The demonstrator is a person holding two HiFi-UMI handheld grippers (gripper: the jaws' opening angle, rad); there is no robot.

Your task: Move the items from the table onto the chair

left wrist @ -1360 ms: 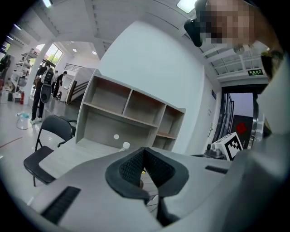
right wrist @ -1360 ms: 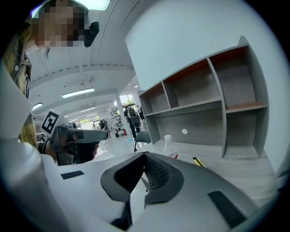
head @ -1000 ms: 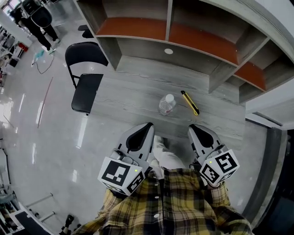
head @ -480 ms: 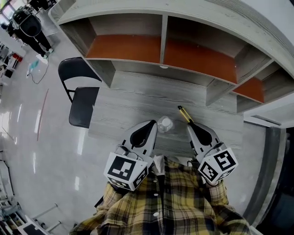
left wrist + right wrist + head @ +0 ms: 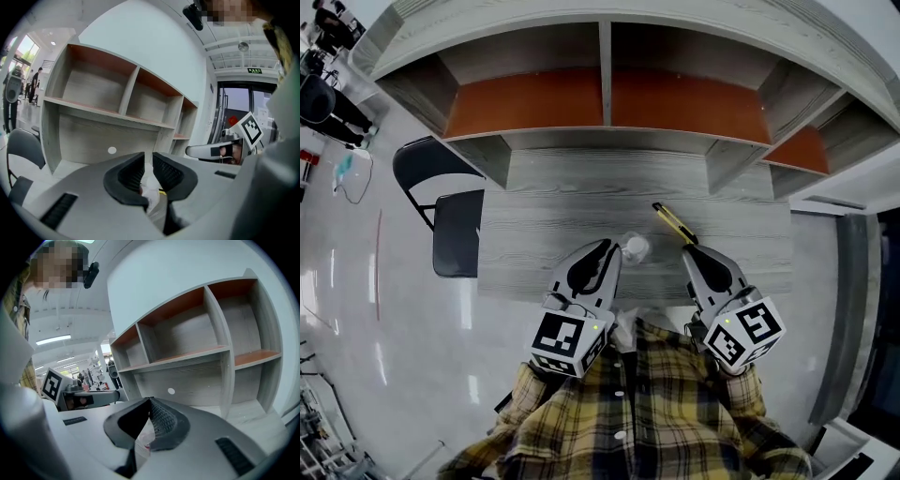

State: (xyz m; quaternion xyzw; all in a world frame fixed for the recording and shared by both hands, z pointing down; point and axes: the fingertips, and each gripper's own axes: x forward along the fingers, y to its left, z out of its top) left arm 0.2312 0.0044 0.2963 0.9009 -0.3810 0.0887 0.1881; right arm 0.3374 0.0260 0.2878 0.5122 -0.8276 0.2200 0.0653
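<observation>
Left gripper point(image 5: 604, 247) jaws have just been opening: narrow gap, nothing pinched, clear white-capped plastic bottle point(image 5: 635, 248) just beside its tips. Right gripper point(image 5: 692, 251) jaws pressed together, empty, near yellow utility knife point(image 5: 673, 223).

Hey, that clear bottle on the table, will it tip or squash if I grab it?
The bottle looks like thin clear plastic, so it may dent under a tight squeeze. It stands upright, so a push up high would probably tip it, and its round body could then roll.

Your right gripper point(image 5: 149, 401) has its jaws pressed together, and it points toward the big gray shelf point(image 5: 220, 352).
</observation>
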